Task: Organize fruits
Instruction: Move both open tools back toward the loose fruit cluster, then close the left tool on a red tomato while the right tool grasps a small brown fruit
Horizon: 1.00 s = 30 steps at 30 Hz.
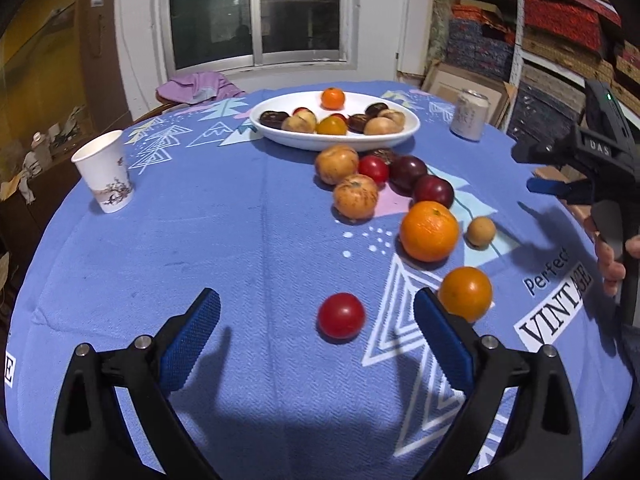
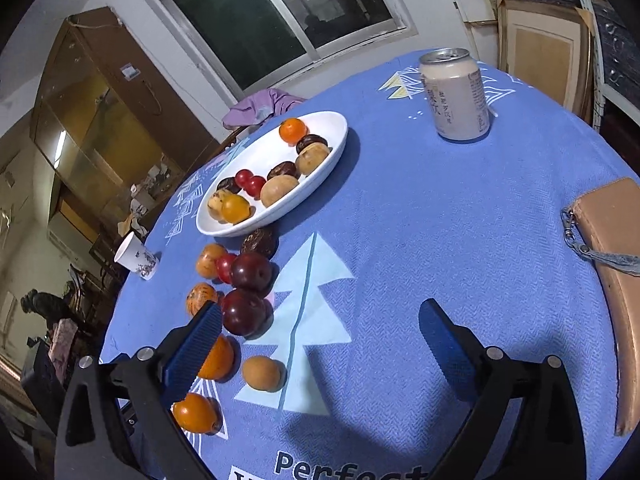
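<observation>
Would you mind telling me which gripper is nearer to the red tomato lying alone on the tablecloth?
Left. The red tomato lies just ahead of the open left gripper, between its fingertips' lines. The right gripper hangs off at the table's right side, beyond the oranges.

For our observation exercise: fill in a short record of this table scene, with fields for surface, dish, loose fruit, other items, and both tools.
surface: blue cloth on a table
dish: white plate holding mixed fruit
loose fruit: a cluster beside the plate, including a big orange and a red tomato
other items: paper cup, can, tan pouch
left tool: open, empty, tomato ahead between its fingers
right tool: open, empty
</observation>
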Motion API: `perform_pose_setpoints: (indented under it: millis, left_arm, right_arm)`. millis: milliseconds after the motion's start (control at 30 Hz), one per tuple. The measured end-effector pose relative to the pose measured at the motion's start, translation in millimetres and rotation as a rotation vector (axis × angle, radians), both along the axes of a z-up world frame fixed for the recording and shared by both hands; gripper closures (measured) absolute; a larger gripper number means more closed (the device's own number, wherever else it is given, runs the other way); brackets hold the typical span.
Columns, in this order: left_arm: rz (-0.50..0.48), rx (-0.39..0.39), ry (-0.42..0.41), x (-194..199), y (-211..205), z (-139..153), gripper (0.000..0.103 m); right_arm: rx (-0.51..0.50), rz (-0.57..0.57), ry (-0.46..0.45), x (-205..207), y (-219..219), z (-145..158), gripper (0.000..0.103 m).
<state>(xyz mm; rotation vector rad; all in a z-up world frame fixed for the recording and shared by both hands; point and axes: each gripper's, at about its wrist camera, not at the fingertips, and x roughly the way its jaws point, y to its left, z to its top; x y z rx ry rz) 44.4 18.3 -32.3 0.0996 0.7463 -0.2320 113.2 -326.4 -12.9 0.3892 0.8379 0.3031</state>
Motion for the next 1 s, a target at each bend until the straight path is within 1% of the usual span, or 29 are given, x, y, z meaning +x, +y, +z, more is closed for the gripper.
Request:
perform_pose_setpoints:
  millis: [100,167,333,367,400,467,567,667,700,800,833,867,933,967,1000]
  left_arm:
    - [-0.018,0.028,0.024,3,-6,-5,0.007]
    - [-0.007,0.031,0.055,9,-6,-9,0.007]
    - [0.088,0.005,0.140,25,12,-19,0.007]
    - [0.112,0.000,0.159,28,17,-22,0.007]
    - [0.121,-0.014,0.173,31,21,-24,0.004]
    - [0.123,-0.026,0.184,32,23,-25,0.004]
    - [0.115,0.002,0.188,32,19,-26,0.004]
    - [0.108,0.031,0.192,32,15,-28,0.004]
    - [0.108,0.034,0.192,32,14,-28,0.004]
    - [0.108,0.032,0.193,31,14,-28,0.004]
    - [0.108,0.032,0.193,32,14,-28,0.004]
    - [0.108,0.032,0.193,32,14,-28,0.004]
    - [0.108,0.033,0.193,32,14,-28,0.004]
    - [0.108,0.033,0.193,31,14,-28,0.004]
    - [0.108,0.033,0.193,32,14,-28,0.004]
  right_arm:
    - [-0.020,0.015,0.006,-1,6,-1,0.003]
    - [-0.029,0.024,0.014,0,9,-3,0.003]
    - [-0.035,0.026,0.022,0,10,-5,0.003]
    - [-0.034,0.025,0.023,0,10,-5,0.003]
    - [-0.034,0.025,0.023,0,10,-5,0.003]
    - [-0.032,0.028,0.019,-1,10,-5,0.003]
    - [-0.049,0.051,-0.003,-6,15,-5,0.003]
    - [-0.112,0.148,-0.062,-19,30,-5,0.003]
    - [-0.161,0.193,-0.102,-27,39,-4,0.003]
    - [-0.311,0.254,-0.207,-44,60,-2,0.004]
    - [-0.355,0.274,-0.227,-47,68,-3,0.005]
    - [-0.369,0.287,-0.232,-48,72,-3,0.008]
    - [-0.389,0.302,-0.229,-48,76,-4,0.021]
    - [-0.394,0.305,-0.224,-47,77,-5,0.023]
    - [-0.399,0.306,-0.219,-47,78,-5,0.028]
